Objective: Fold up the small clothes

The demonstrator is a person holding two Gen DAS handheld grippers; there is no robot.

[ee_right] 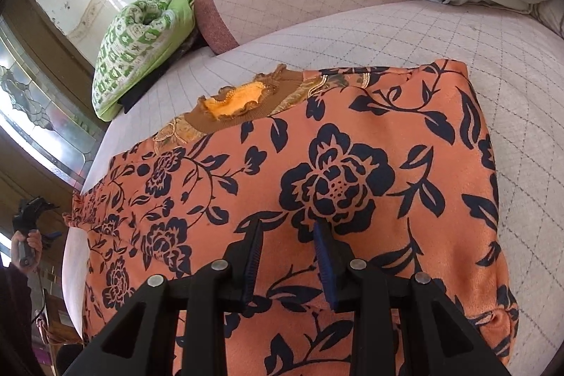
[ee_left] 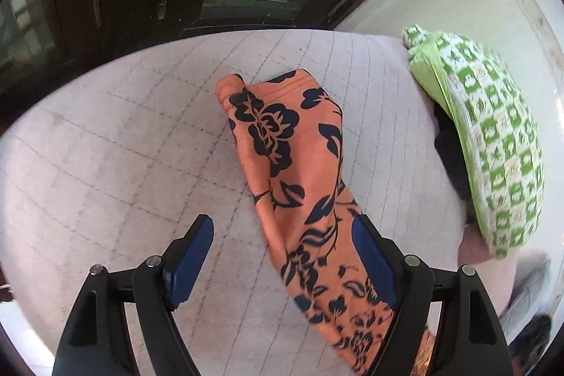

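**Both jaws apart over the orange garment**

The left gripper (ee_left: 283, 235) has its jaws wide apart and grasps nothing; a hanging sleeve of the orange flowered garment (ee_left: 299, 171) passes between them, close to the right pad. The right gripper (ee_right: 287, 235) has its jaws released to a narrow gap, just above the flat cloth (ee_right: 317, 182); whether the tips touch it I cannot tell. The garment lies spread on the quilted bed (ee_right: 476, 34). A green patterned pillow (ee_left: 493, 143) lies at the bed's edge.
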